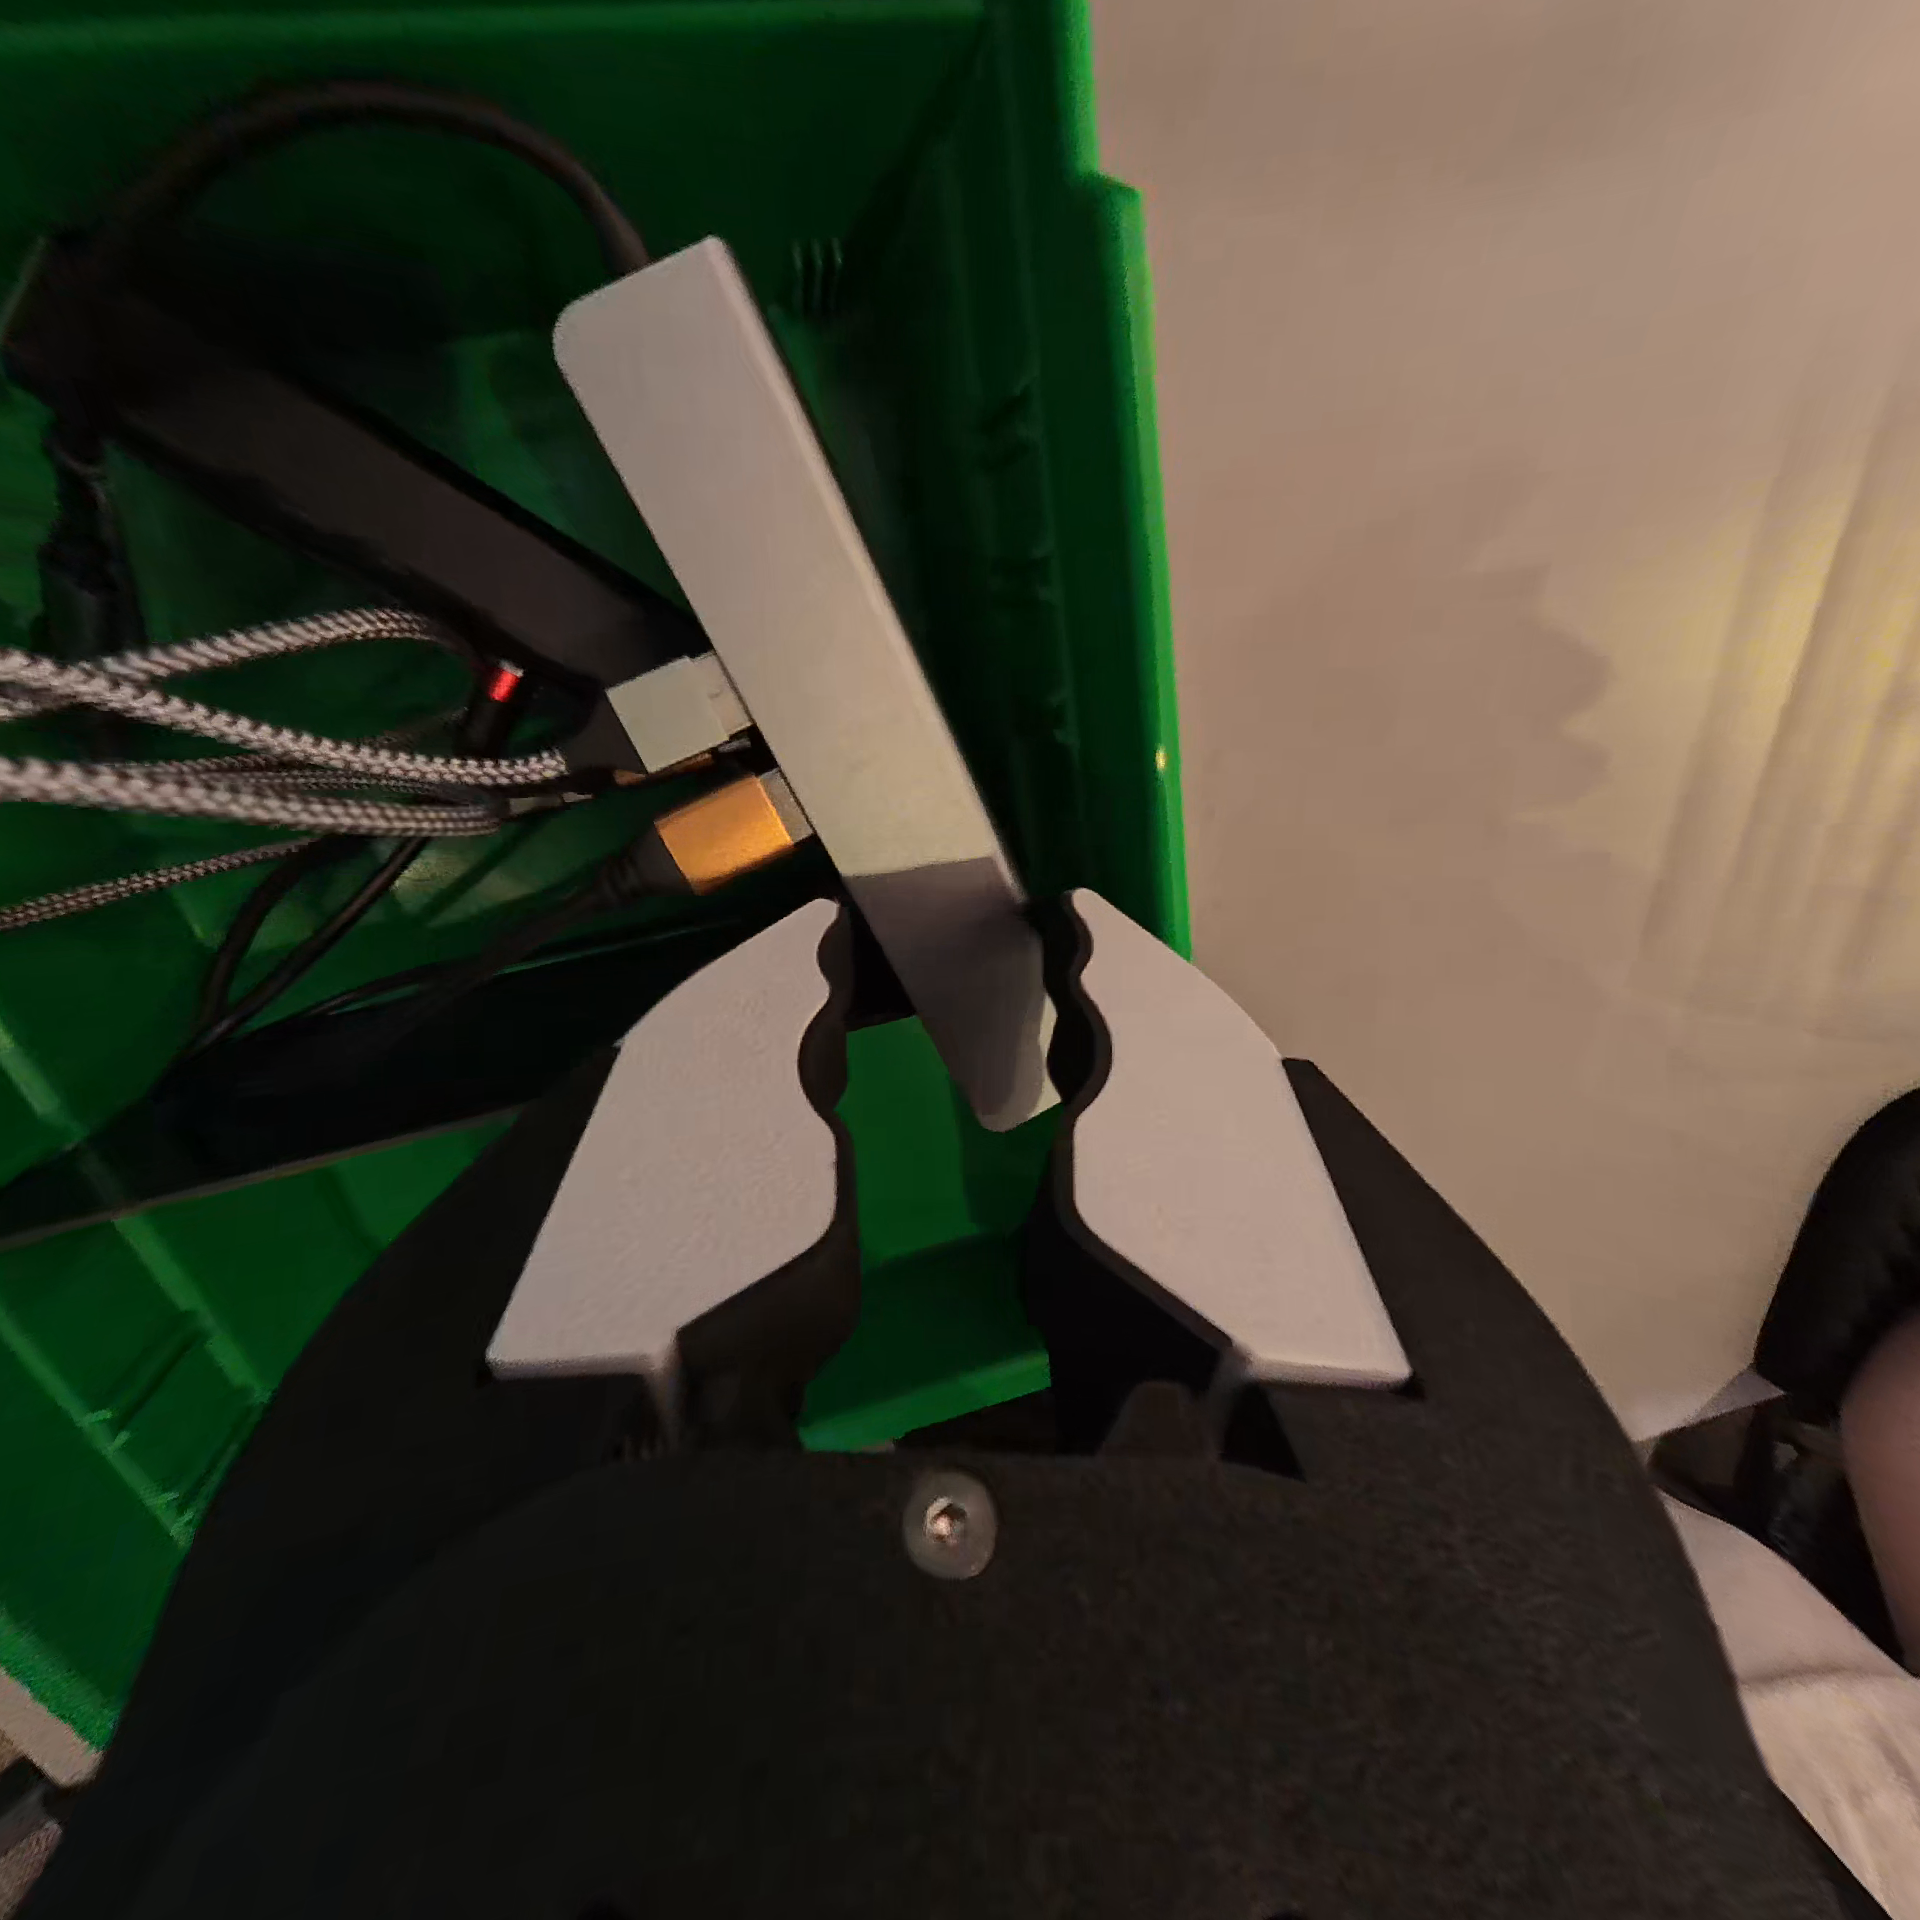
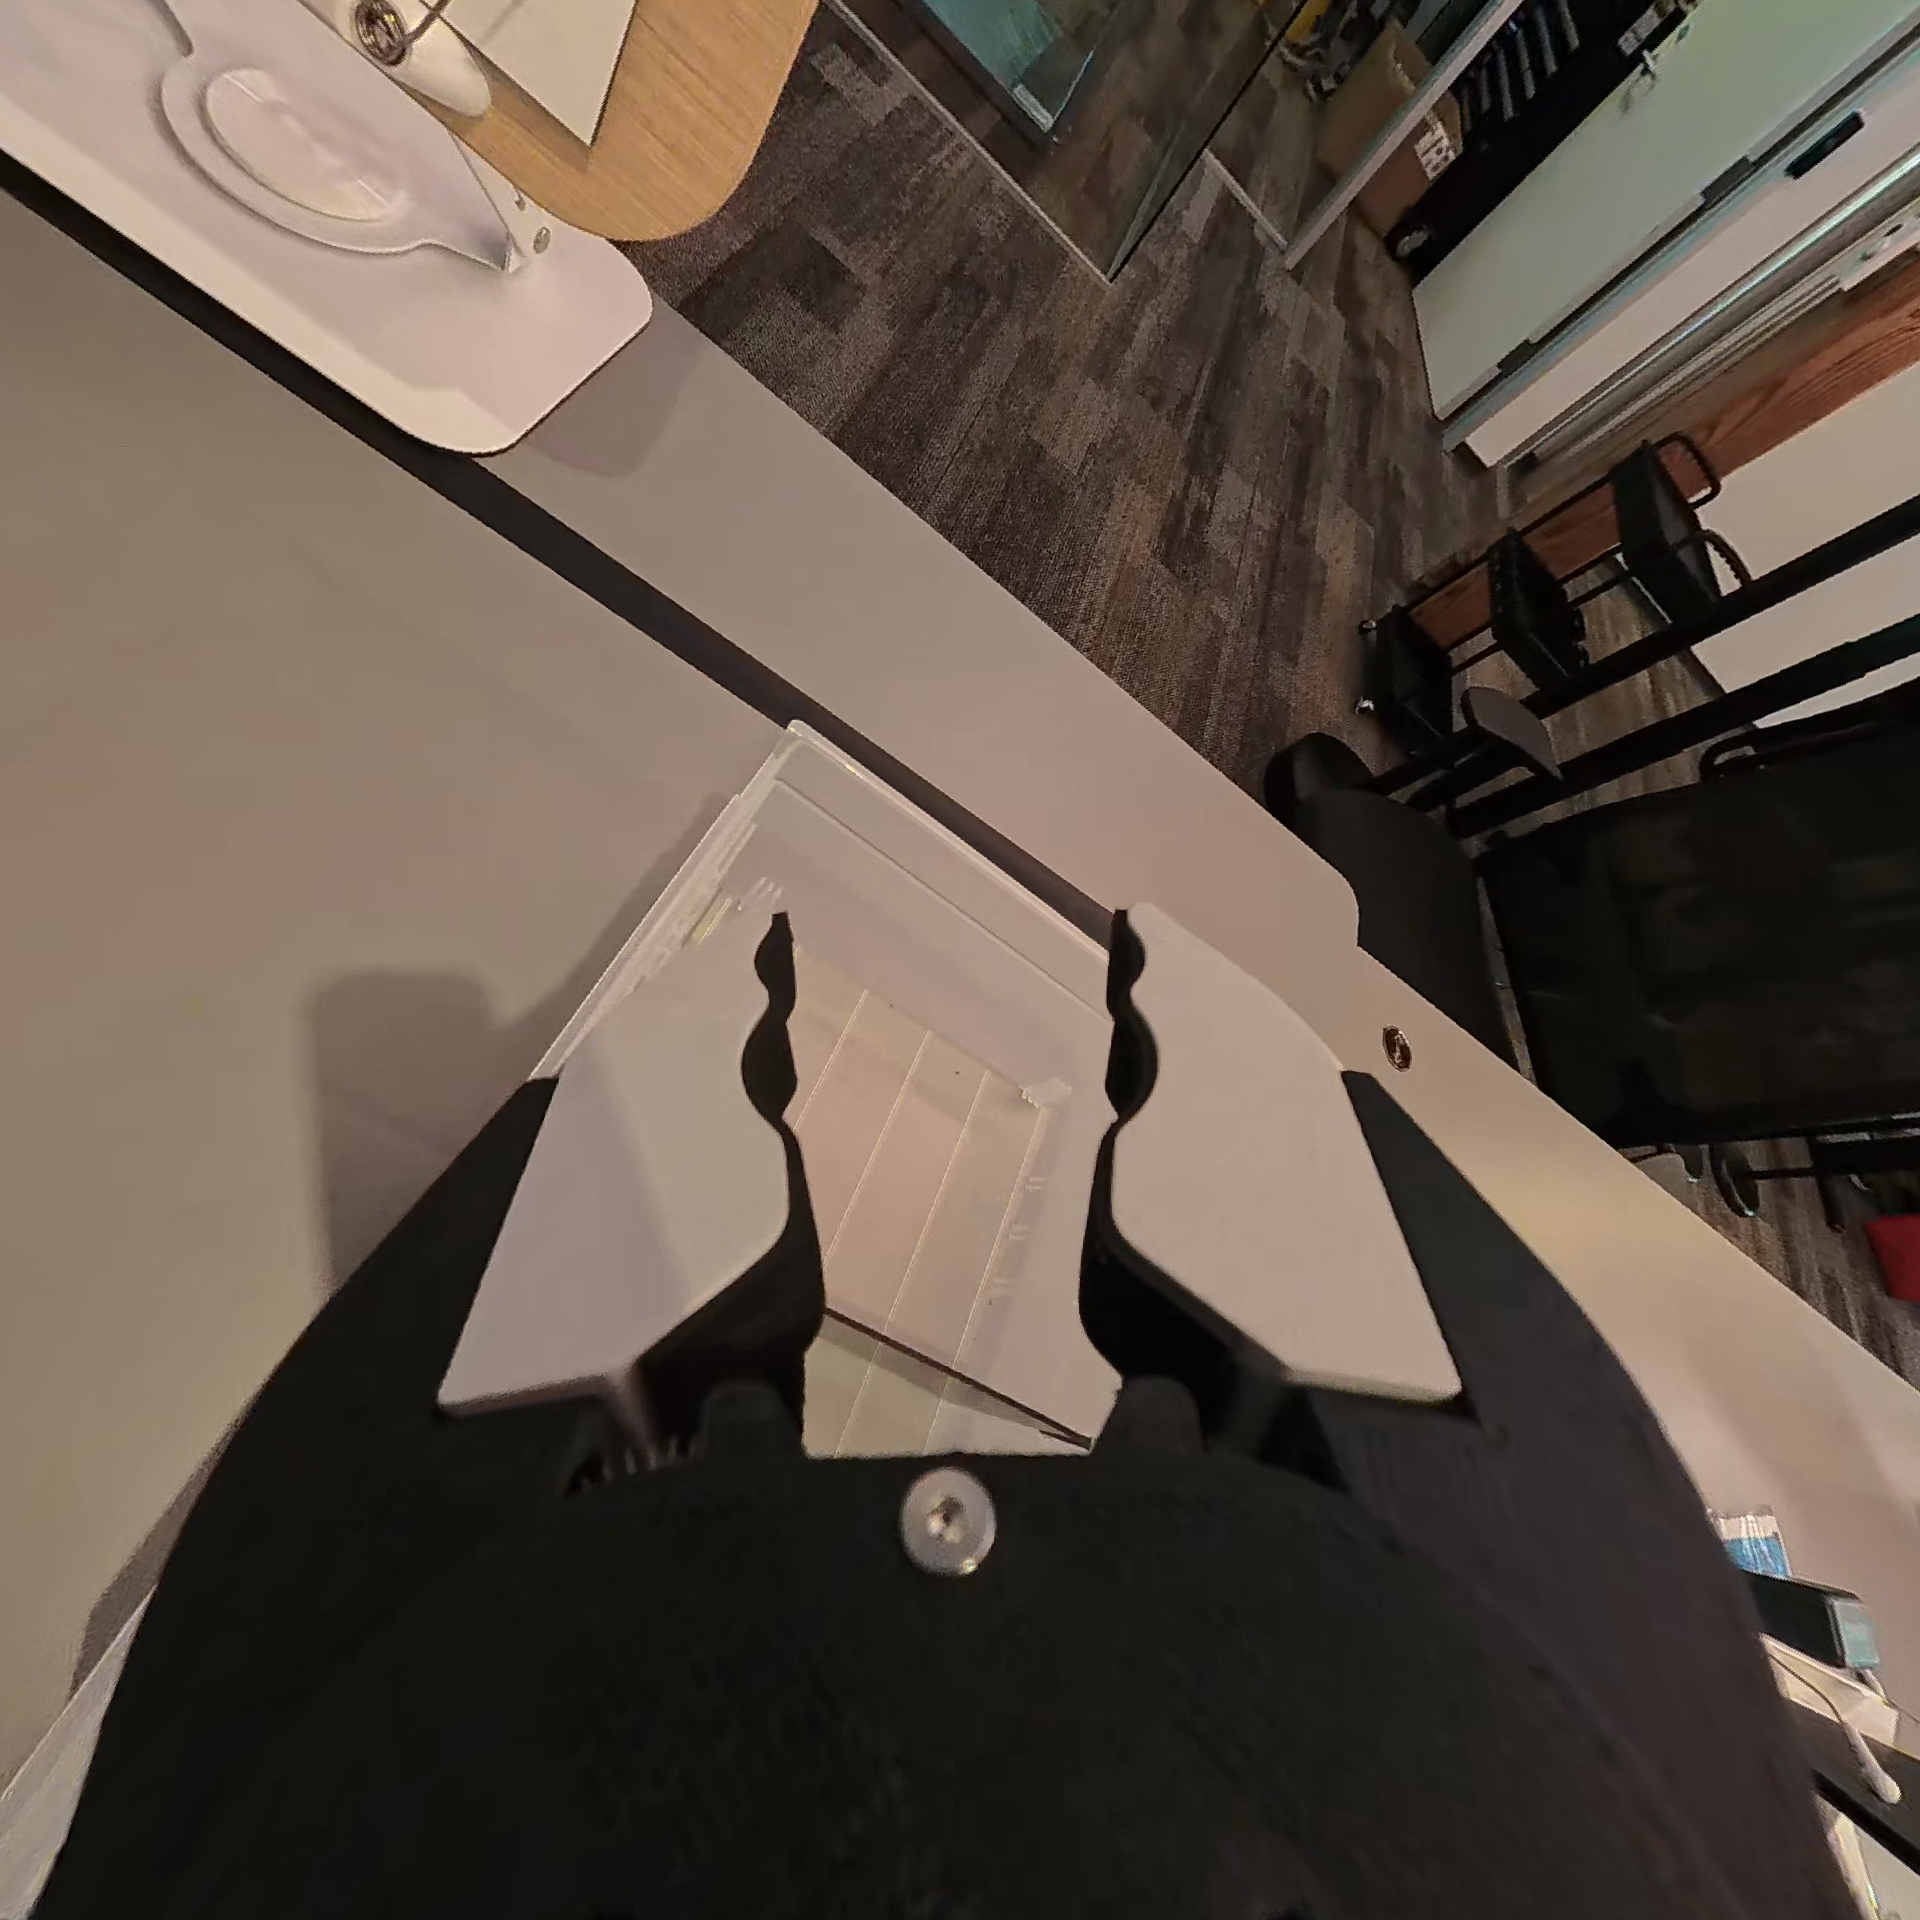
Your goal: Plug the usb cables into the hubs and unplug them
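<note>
while left gripper (image 1: 951, 914) clamps silver hub (image 1: 790, 623), right gripper (image 2: 945, 925) gapes empty.

Right gripper (image 2: 945, 925) over a clear plastic tray (image 2: 914, 1091)

Its fingers (image 2: 1226, 1143) stand apart, empty, at frame centre; the pale desk (image 2: 312, 727) fills the left, carpet the upper right.

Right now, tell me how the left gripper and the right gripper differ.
The left gripper is shut on the silver USB hub; the right gripper is open and holds nothing. The left gripper is at a green bin of cables; the right gripper hovers over a clear plastic tray on a white table. Both have white fingers with wavy black pads.
</note>
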Action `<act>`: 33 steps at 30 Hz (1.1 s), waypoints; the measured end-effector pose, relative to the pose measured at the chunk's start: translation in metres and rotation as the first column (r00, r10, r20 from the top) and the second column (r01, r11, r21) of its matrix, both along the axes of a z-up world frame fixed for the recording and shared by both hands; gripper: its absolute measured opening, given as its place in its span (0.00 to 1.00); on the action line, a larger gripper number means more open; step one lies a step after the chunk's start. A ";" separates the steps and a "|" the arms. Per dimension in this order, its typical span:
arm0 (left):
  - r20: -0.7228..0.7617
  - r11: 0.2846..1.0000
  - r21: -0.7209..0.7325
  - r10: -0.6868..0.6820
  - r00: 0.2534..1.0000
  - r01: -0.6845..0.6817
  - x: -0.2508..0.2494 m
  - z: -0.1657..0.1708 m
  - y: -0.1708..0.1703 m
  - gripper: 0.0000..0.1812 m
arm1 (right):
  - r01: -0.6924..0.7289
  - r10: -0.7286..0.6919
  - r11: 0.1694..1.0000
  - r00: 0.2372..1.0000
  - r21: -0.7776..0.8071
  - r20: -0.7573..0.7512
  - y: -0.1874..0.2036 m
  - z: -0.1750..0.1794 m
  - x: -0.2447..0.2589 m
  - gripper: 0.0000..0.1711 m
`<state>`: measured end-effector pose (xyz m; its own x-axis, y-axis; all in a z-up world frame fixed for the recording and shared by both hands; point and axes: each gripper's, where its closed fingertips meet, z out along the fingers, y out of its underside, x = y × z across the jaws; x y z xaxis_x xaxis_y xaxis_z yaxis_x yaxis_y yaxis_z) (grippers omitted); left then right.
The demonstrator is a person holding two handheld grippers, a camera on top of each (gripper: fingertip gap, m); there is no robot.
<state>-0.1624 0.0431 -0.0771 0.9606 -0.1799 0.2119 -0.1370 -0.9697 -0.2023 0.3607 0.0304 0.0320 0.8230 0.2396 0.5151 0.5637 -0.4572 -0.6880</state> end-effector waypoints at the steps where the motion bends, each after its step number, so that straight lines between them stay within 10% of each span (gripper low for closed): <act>1: 0.003 1.000 -0.015 -0.006 1.000 0.006 0.001 -0.003 -0.001 0.19 | -0.002 0.002 1.000 1.000 -0.006 0.002 0.000 -0.001 0.000 0.34; 12: 0.048 0.997 -0.013 -0.081 0.996 0.082 -0.005 -0.003 0.001 0.20 | -0.034 0.039 0.997 0.997 -0.074 0.067 0.002 -0.017 -0.010 0.33; 22: 0.505 0.960 0.259 -0.227 0.833 0.105 -0.004 0.070 -0.012 0.19 | -0.060 0.066 0.994 0.995 -0.091 0.073 0.005 -0.023 -0.015 0.33; 33: 0.431 0.877 0.459 -0.362 0.827 0.144 0.012 0.121 -0.029 0.18 | -0.127 0.135 0.986 0.989 -0.110 0.068 0.010 -0.029 -0.046 0.32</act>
<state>-0.1499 0.0137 0.0439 0.6530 -0.5724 0.4958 -0.1430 -0.7361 -0.6616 0.3150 0.0406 0.0034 0.7413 0.3985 0.5400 0.6712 -0.4437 -0.5939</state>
